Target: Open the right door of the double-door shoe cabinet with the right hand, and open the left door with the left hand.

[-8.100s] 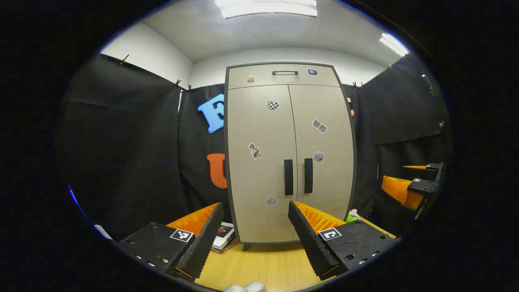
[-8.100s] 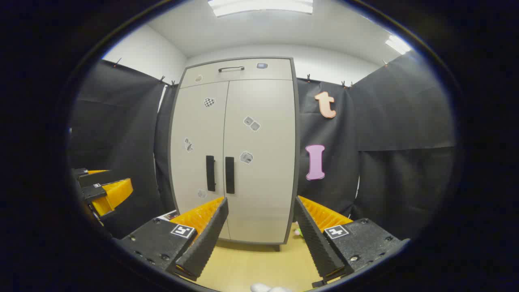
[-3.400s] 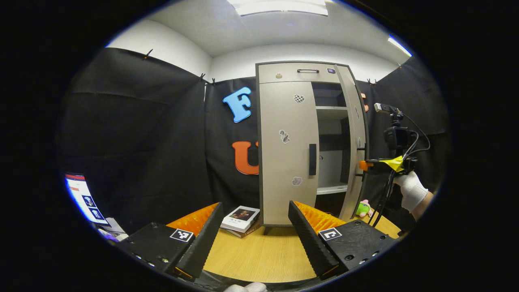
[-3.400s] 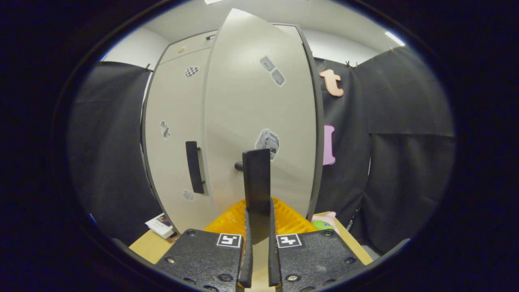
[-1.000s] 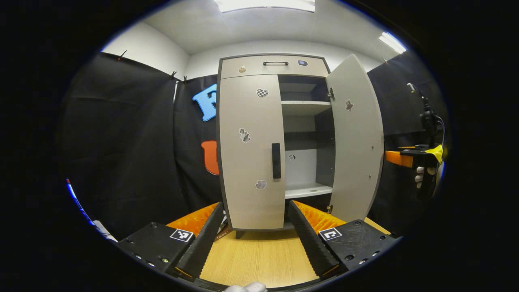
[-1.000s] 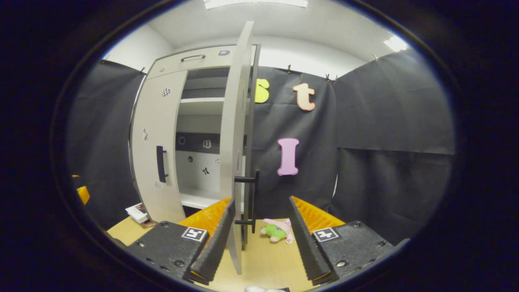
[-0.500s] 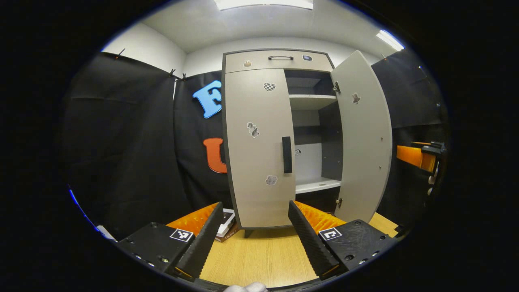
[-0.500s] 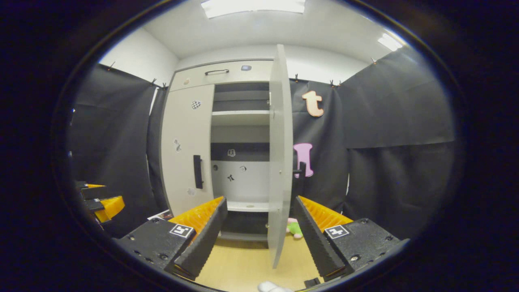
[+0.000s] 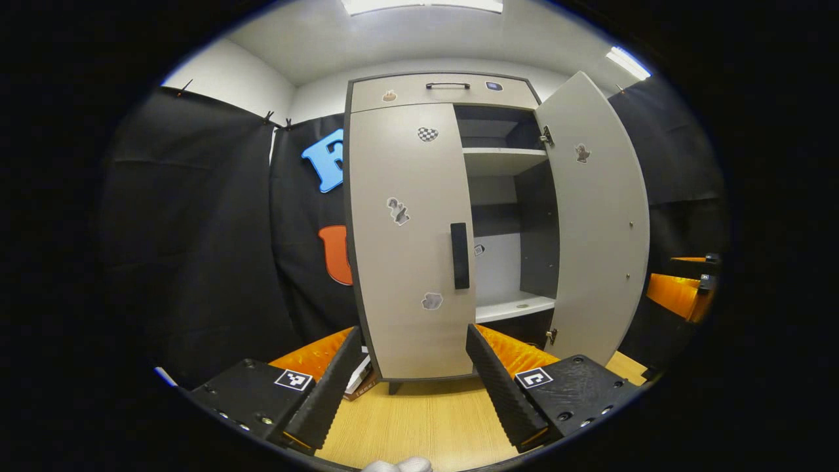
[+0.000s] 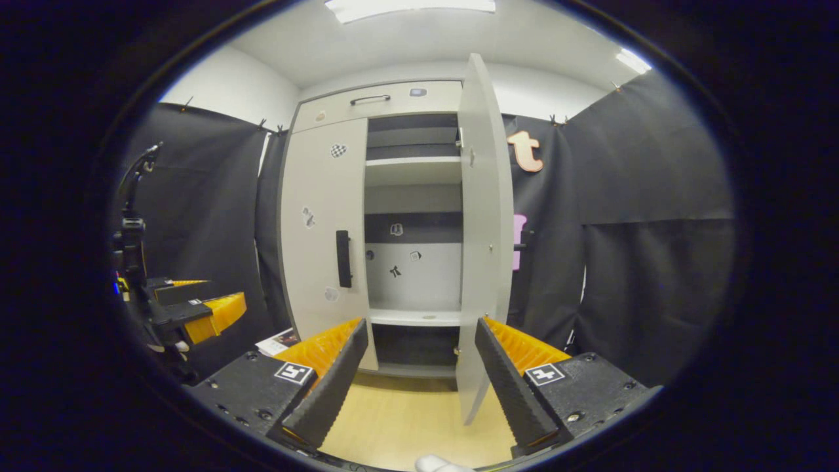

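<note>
The beige shoe cabinet [image 9: 419, 98] stands on a wooden table. Its right door [image 9: 600, 216] is swung wide open, showing shelves [image 9: 501, 157] inside. The left door [image 9: 406, 242] is closed, with a black vertical handle [image 9: 460, 255] at its inner edge. My left gripper [image 9: 413, 380] is open, a short way in front of the left door, nothing between its fingers. In the right gripper view the open right door [image 10: 482, 229] stands edge-on, and the left door handle [image 10: 343, 258] is visible. My right gripper [image 10: 419, 383] is open and empty, back from the cabinet.
A book [image 9: 357, 377] lies on the table [image 9: 426, 419] by the cabinet's left foot. The right gripper [image 9: 685, 288] shows at the far right of the left gripper view; the left gripper [image 10: 196, 311] shows at the left of the right gripper view. Black cloth walls surround the booth.
The right gripper has let go of the right door's handle, opened and drawn back. The right door has swung fully open. The left gripper has moved closer to the left door.
</note>
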A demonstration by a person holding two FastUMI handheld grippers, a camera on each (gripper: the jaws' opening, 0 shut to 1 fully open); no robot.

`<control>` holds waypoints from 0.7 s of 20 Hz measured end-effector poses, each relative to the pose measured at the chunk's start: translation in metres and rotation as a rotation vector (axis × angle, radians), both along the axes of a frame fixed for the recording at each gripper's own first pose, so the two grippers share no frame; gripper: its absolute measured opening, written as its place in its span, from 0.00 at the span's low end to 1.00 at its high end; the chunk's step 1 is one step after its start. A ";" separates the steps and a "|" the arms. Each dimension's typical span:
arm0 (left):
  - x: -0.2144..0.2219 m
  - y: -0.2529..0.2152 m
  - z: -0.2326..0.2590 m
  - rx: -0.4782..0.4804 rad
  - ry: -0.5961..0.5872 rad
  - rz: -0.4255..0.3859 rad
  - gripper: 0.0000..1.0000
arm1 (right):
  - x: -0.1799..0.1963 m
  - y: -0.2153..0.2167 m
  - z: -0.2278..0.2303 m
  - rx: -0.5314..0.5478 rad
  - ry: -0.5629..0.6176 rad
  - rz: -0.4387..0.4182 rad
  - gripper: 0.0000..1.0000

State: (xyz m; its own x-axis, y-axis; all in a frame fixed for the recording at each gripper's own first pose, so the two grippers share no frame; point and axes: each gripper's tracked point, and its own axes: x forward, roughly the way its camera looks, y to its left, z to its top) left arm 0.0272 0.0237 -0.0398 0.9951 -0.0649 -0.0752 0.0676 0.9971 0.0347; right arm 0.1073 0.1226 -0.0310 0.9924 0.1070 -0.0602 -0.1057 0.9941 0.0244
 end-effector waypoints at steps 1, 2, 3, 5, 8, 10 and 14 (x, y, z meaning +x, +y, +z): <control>0.007 -0.003 0.001 0.001 -0.003 -0.007 0.96 | 0.002 -0.003 0.002 -0.006 -0.001 -0.003 1.00; 0.012 -0.006 0.003 -0.002 -0.012 -0.014 0.96 | 0.004 -0.006 0.003 -0.013 -0.003 -0.005 1.00; 0.020 -0.010 0.005 -0.005 -0.014 -0.017 0.96 | 0.005 -0.008 0.005 -0.016 -0.006 -0.004 1.00; 0.034 -0.016 0.007 -0.013 -0.022 -0.024 0.96 | 0.007 -0.014 0.006 -0.018 -0.009 -0.011 1.00; 0.055 -0.024 0.012 -0.007 -0.040 -0.034 0.96 | 0.010 -0.022 0.006 -0.017 -0.010 -0.023 1.00; 0.066 -0.030 0.013 -0.013 -0.039 -0.041 0.96 | 0.012 -0.027 0.002 -0.013 0.003 -0.031 1.00; 0.086 -0.037 0.012 -0.014 -0.037 -0.035 0.96 | 0.014 -0.041 -0.001 -0.020 0.018 -0.056 1.00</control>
